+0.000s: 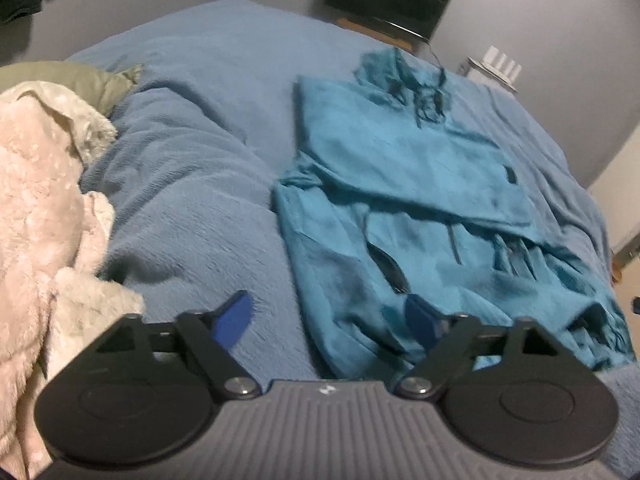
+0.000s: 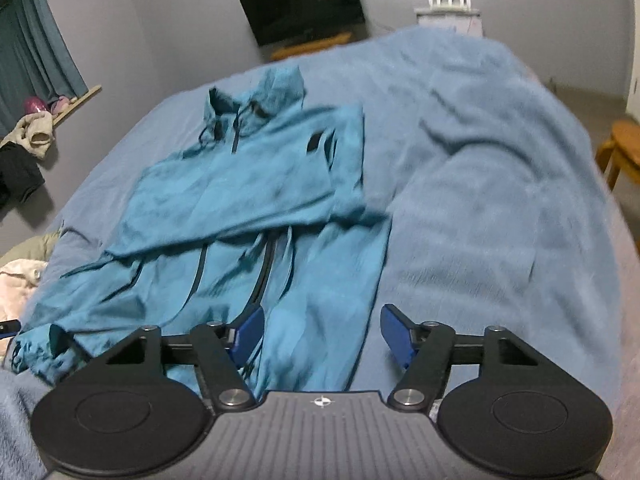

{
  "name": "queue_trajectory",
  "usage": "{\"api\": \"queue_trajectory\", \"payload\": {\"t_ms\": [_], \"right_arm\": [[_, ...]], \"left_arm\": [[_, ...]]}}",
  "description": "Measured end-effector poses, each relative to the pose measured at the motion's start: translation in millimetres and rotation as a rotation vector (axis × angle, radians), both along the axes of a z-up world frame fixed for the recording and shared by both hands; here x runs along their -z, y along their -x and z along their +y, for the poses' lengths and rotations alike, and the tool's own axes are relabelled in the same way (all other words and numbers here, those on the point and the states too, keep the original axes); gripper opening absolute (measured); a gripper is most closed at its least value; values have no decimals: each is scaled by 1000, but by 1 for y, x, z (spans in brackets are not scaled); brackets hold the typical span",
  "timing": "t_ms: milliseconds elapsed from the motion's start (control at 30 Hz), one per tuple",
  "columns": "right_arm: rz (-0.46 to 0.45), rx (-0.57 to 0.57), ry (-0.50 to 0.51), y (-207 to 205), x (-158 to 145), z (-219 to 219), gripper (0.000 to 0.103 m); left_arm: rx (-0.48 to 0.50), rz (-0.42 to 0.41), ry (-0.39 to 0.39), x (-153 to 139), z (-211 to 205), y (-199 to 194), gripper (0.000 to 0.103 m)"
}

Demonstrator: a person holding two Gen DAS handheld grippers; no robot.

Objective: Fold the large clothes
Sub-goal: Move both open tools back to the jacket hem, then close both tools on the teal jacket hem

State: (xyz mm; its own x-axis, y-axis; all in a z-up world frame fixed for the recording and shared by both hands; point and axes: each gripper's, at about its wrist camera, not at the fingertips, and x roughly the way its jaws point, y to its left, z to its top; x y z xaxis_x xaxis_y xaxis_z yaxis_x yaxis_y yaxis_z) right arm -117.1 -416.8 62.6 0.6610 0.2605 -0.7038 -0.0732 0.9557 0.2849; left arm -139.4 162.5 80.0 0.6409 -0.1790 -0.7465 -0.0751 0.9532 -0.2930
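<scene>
A teal zip jacket [image 1: 420, 184] lies flat on the blue bedspread [image 1: 192, 152], collar at the far end, both sleeves folded across its chest. The right wrist view shows the same jacket [image 2: 248, 200] with its dark zipper running toward me. My left gripper [image 1: 326, 322] hangs above the jacket's near left hem, jaws open, nothing between the blue pads [image 1: 234, 320]. Over the near right hem hovers my right gripper [image 2: 322, 336], also open and empty, clear of the cloth. A cuff [image 2: 36, 352] lies bunched at the jacket's near left corner.
A pink and cream fluffy blanket [image 1: 44, 208] is heaped on the bed's left side beside an olive cloth [image 1: 80, 80]. A dark TV [image 2: 302, 4] hangs on the far wall. A white router [image 2: 448, 4] stands behind the bed. A wooden stool [image 2: 622, 152] stands at the right.
</scene>
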Motion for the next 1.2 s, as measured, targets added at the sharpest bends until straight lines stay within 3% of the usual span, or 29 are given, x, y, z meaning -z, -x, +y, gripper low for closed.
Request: {"api": "queue_trajectory", "payload": {"t_ms": [67, 167, 467, 900, 933, 1133, 1200], "right_arm": [[24, -5, 0, 2, 8, 7, 63], [51, -8, 7, 6, 15, 11, 61], [112, 10, -88, 16, 22, 2, 60], [192, -52, -215, 15, 38, 15, 60], [191, -63, -215, 16, 39, 17, 58], [141, -100, -200, 13, 33, 22, 16], [112, -99, -227, 9, 30, 18, 14]], "left_arm": [[12, 11, 23, -4, -5, 0, 70], [5, 44, 51, 1, -10, -1, 69], [-50, 166, 273, 25, 2, -17, 69], [-25, 218, 346, 40, -1, -25, 67], [-16, 224, 360, 40, -1, -25, 61], [35, 215, 371, 39, -8, -28, 35], [47, 194, 373, 34, -9, -30, 29]]}}
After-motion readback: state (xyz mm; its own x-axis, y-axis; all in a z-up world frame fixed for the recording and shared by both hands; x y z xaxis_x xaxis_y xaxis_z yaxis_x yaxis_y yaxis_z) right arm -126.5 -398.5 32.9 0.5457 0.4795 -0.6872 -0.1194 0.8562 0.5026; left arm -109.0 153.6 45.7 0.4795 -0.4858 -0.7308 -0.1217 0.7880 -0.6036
